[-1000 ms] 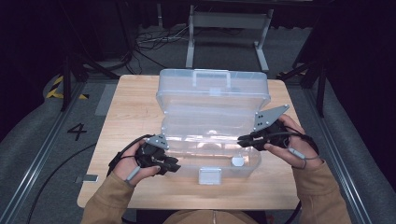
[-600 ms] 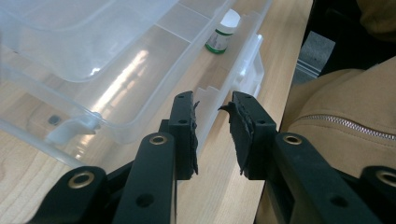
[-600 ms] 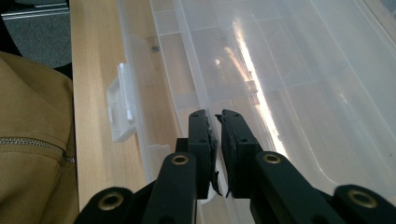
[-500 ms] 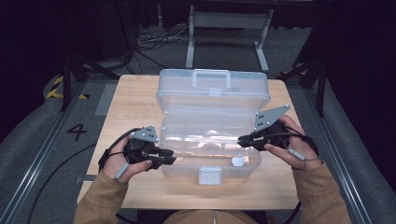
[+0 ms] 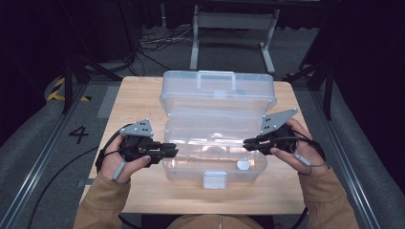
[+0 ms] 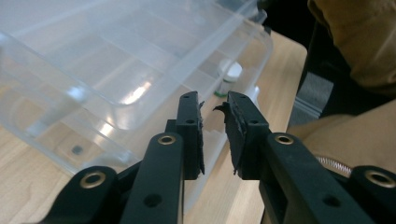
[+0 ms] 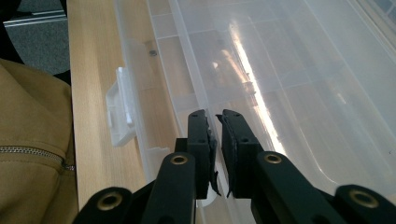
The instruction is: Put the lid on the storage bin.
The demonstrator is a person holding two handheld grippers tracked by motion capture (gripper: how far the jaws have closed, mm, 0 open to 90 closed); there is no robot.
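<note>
**Item 1: clear plastic box** (image 5: pixel 191 171). It sits in the middle of the desk (image 5: pixel 143 95), long side toward me. Its lid (image 5: pixel 219 95) is swung back and stands up behind the base, carry handle (image 5: pixel 215 76) uppermost. The front latch (image 5: pixel 214 180) hangs free. I count the opening as done.

**Item 2: small white-capped piece** (image 5: pixel 243 165). It lies inside the box, in the front right corner and low against the wall. The left gripper view shows it through the plastic with a green band under the cap. Neither gripper is touching it.

**Item 3: left gripper** (image 5: pixel 174 150). It is at the left end of the box, level with the rim. Its jaws have just been closing and now stand a narrow gap apart. Nothing is between them, and the pads are clear of the wall.

**Item 4: right gripper** (image 5: pixel 247 142). It is at the right end of the box, over the rim. Its jaws are nearly together, with only a slit between the pads. I cannot tell whether that slit holds the thin edge of the box or nothing.

**Status.** I judge 1 step complete: the box is open and its inside can be reached. The contents are not yet handled, and the lid and latch would be left to close afterwards.
</note>
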